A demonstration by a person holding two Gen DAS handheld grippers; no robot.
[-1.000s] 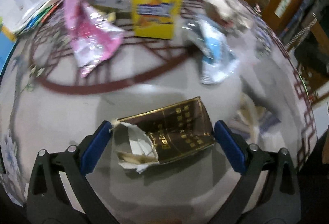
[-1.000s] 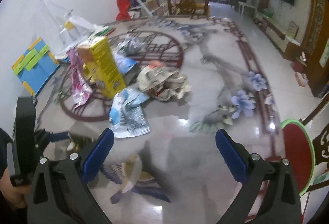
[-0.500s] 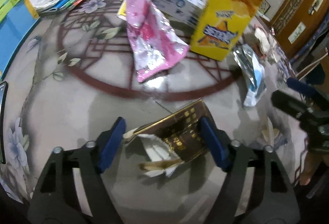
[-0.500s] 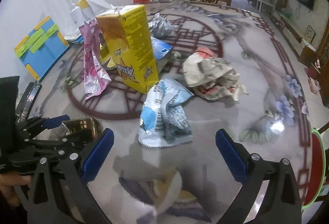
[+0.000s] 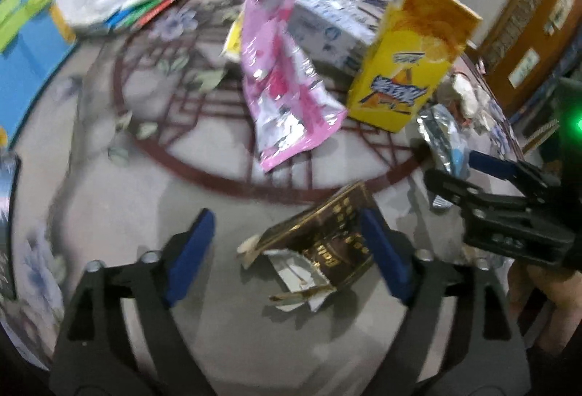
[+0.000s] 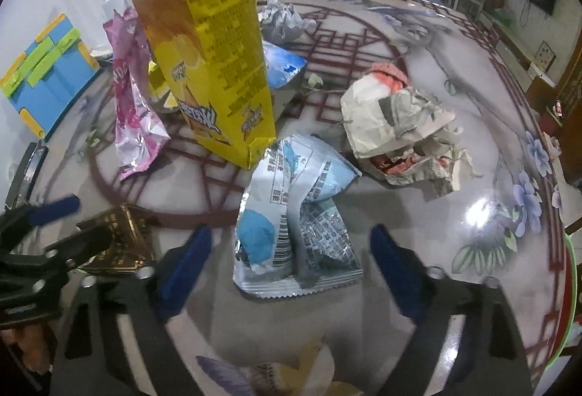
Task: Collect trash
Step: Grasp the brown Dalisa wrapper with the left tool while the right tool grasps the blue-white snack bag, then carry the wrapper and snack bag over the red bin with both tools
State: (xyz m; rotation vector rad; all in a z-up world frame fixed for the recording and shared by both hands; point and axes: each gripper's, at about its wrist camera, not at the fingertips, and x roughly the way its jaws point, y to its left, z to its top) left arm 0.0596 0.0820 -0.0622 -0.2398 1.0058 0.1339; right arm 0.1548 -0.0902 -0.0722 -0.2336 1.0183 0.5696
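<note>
Bare floor [image 6: 418, 199] lies open right of the silver-blue wrapper [image 6: 294, 232]; the yellow carton [image 6: 214, 68] blocks behind.

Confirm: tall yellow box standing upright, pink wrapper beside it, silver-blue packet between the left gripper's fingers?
Wrong gripper. The right wrist view shows the silver-blue packet between the right gripper's closing fingers; the yellow box stands upright with the pink wrapper beside it.

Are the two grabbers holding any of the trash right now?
No. The left gripper is opening around the torn gold box; only one finger seems to touch it. The right gripper is closing over the blue-and-silver wrapper without pinching it.
</note>
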